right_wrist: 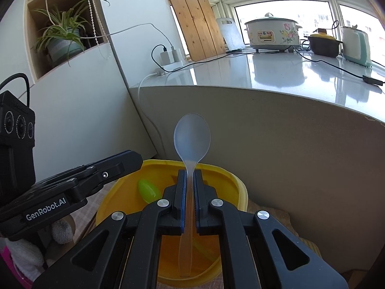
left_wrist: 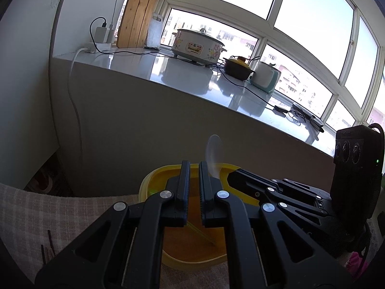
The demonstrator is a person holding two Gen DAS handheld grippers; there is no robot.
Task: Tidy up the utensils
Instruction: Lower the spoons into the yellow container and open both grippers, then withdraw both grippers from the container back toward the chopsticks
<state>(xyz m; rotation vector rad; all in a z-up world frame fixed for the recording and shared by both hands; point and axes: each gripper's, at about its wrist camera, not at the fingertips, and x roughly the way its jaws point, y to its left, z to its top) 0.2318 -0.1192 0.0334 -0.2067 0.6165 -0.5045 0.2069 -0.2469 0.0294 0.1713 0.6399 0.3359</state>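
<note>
A yellow plastic container sits on a checked cloth below both grippers; it also shows in the left wrist view. My right gripper is shut on the handle of a translucent white spoon, bowl up, above the container. The spoon's bowl shows in the left wrist view just right of my left gripper. My left gripper is open and empty over the container, its jaws a small gap apart. A green spoon lies inside the container.
A grey counter stands behind the container, carrying a flowered cooker, a brown pot, a teal appliance, cables and a wooden board. A potted plant sits in a shelf at left.
</note>
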